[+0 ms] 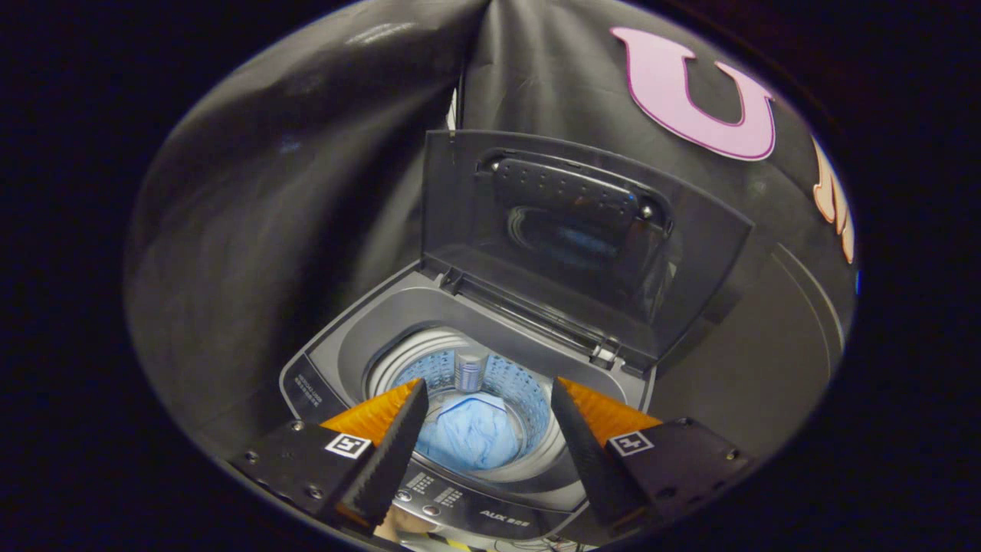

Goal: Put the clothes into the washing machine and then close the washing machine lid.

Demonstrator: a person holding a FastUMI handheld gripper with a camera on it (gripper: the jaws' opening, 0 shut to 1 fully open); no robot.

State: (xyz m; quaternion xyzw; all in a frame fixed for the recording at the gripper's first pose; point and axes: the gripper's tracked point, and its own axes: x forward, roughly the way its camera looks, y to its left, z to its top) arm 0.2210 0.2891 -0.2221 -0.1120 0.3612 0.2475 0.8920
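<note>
And here's the washing machine (pixel 460 360), a top-loader, sitting square ahead and below with its mouth wide open. The lid (pixel 567 238) stands upright at the far side, hinged along the back edge, its inner face and dark moulded panel turned toward us. Down in the drum (pixel 490 383), the blue clothes (pixel 471 441) lie bunched at the bottom, seen right between the fingers, beneath the perforated wall. So by the look of it the loading is done and the lid is the job in hand.

The gripper (pixel 487 414) hovers above the near rim, fingers spread apart, holding nothing. The control panel (pixel 460 502) sits just under the fingertips, nearest of all.

To do this well, I'd say: lift and travel far, over the opening, and get above the lid's top edge. Hook or press that free edge from behind, toward the near side, and let the hinge carry it down. Keep the fingers clear of the panel buttons, and ease it so it doesn't slam.
</note>
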